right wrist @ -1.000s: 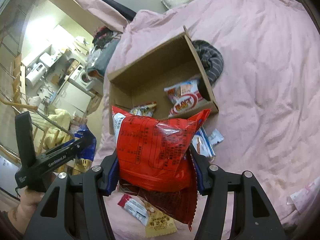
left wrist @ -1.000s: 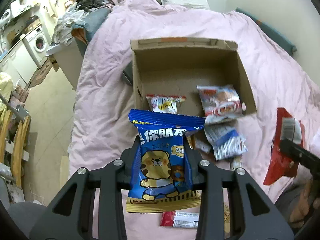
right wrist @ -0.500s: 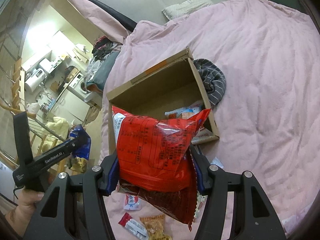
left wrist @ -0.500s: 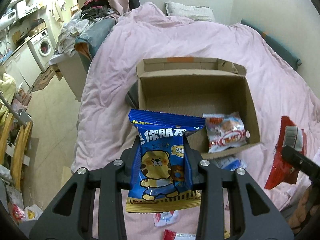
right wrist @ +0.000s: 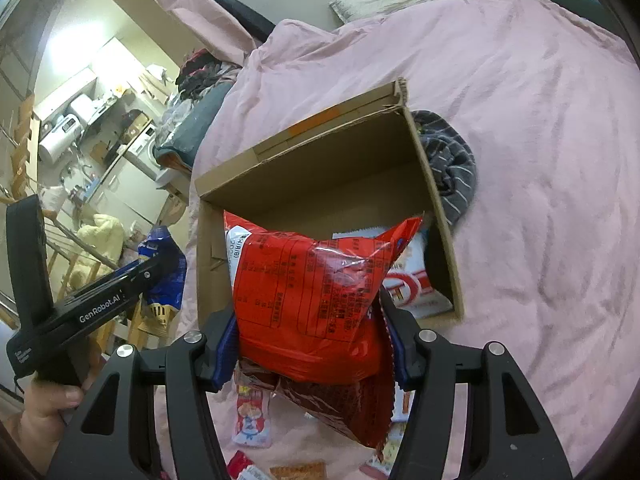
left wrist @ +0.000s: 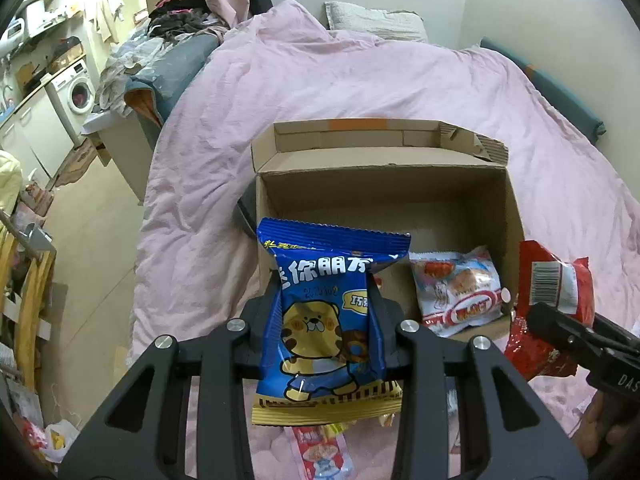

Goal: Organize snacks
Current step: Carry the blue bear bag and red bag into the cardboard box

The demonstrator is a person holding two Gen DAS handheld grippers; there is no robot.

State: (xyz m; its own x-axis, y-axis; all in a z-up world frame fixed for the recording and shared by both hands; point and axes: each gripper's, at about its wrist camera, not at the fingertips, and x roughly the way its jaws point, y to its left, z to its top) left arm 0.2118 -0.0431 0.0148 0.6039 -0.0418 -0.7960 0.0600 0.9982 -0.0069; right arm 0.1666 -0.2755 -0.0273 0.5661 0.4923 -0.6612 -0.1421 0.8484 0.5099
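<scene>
Two grippers each carry one snack packet above a pink duvet (left wrist: 320, 92). The left gripper (left wrist: 329, 312) is clamped on a blue snack packet (left wrist: 326, 320) printed with a cartoon animal; the packet stands upright between the fingers, its crimped top edge above the fingertips and its yellow bottom edge hanging below them. The right gripper (right wrist: 310, 320) is clamped on a red snack bag (right wrist: 312, 280), which bulges upward between the fingers while its lower part hangs below them.

An open cardboard box (left wrist: 400, 200) rests on the duvet just beyond both grippers. In the left wrist view, the blue packet overlaps the box's near left corner. In the right wrist view, the red bag covers the near part of the box opening. A white-and-red packet (left wrist: 460, 292) lies inside the box at its right side. Several small packets (right wrist: 252, 416) lie loose on the duvet below the grippers. A striped dark garment (right wrist: 452, 164) lies against the box's right wall.
</scene>
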